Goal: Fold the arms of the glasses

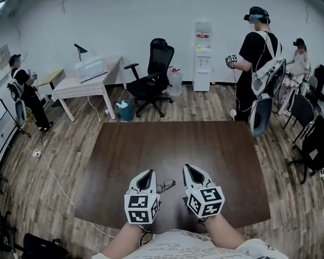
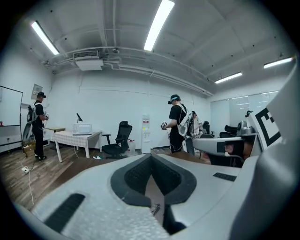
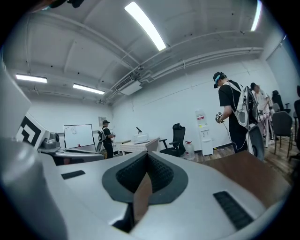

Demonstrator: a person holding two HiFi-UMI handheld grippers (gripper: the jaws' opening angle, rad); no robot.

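a: what is at the left of the figure?
b: left gripper (image 1: 148,175), jaws pressed together with nothing pinched, over the dark table (image 1: 216,145).
a: and the middle?
b: glasses (image 1: 165,185), lying on the table just right of the left gripper's tips and left of the right gripper, held by neither. whether their arms are folded is too small to tell.
a: the right?
b: right gripper (image 1: 189,169), jaws likewise closed and empty, near the glasses.
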